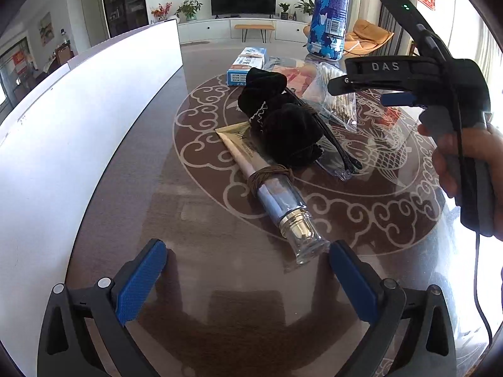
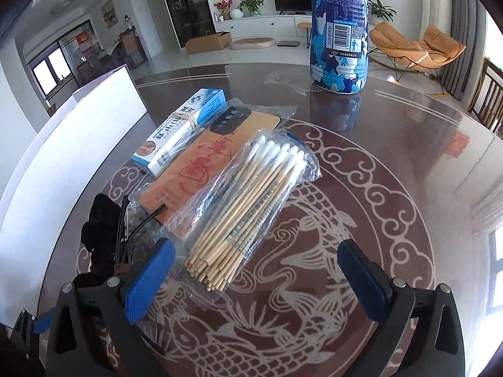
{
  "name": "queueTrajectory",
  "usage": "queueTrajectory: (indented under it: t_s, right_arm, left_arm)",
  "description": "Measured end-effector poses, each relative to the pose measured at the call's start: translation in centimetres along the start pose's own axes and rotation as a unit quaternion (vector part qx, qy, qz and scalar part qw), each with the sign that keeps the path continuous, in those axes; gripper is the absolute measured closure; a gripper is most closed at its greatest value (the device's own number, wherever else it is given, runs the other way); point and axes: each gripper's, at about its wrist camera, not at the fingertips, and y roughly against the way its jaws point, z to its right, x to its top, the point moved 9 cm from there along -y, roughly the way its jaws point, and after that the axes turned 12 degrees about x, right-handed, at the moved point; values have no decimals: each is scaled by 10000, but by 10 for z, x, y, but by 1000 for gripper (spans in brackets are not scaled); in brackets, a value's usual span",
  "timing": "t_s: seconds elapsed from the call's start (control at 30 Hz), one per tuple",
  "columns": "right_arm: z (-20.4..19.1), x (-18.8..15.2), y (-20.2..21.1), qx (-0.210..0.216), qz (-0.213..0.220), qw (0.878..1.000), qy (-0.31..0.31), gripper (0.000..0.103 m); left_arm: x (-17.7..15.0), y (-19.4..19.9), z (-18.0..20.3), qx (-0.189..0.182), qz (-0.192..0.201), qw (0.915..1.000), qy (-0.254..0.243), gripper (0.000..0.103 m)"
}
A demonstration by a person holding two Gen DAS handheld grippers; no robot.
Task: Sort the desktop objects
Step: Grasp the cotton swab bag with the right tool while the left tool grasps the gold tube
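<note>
Blue pads fill the bottom of my left view: left gripper (image 1: 248,270) has its jaws spread wide with nothing between them, low over the glass-topped table (image 1: 220,282). Right ahead lies a clear glass bottle (image 1: 284,212) on its side, its base just beside the right-hand pad, brown cord wound round its middle. A beige tube (image 1: 240,146) lies along it, pointing away. Beyond that sits a black cloth pouch (image 1: 283,119), with black glasses (image 1: 333,144) in a clear sleeve tucked against it.

Over on my right view, right gripper (image 2: 256,270) is also wide open and holding nothing, hovering above a bag of cotton swabs (image 2: 251,207); the stick ends lie between the pads. Left of the bag lies an orange phone case (image 2: 201,169) in plastic wrap, and a blue-and-white box (image 2: 182,132) lies partly on it. A tall blue camouflage bottle (image 2: 339,28) stands upright, well apart at the far side. A white panel (image 2: 63,163) runs along the left edge.
</note>
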Motion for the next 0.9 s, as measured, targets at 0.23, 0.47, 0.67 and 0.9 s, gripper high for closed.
queueTrajectory:
  t_s: [0.23,0.47,0.67,0.9]
  right_arm:
    - [-6,32,-32,-231,-92,9997,-78,23]
    - [9,10,-14,-97,129,9996,-231,47]
    - [29,-46,33,-227,104,9996,97,49]
    - [52,-125,99,-533,134,9984,160,40]
  left_arm:
    - [0,0,0,-21,10,10000,-14,0]
    - [0,0,0,-24,10,10000,-13,0]
    - [-1,0,0,-20,14,10000,-17,0]
    - [-1,0,0,-20,11,10000,-20,0]
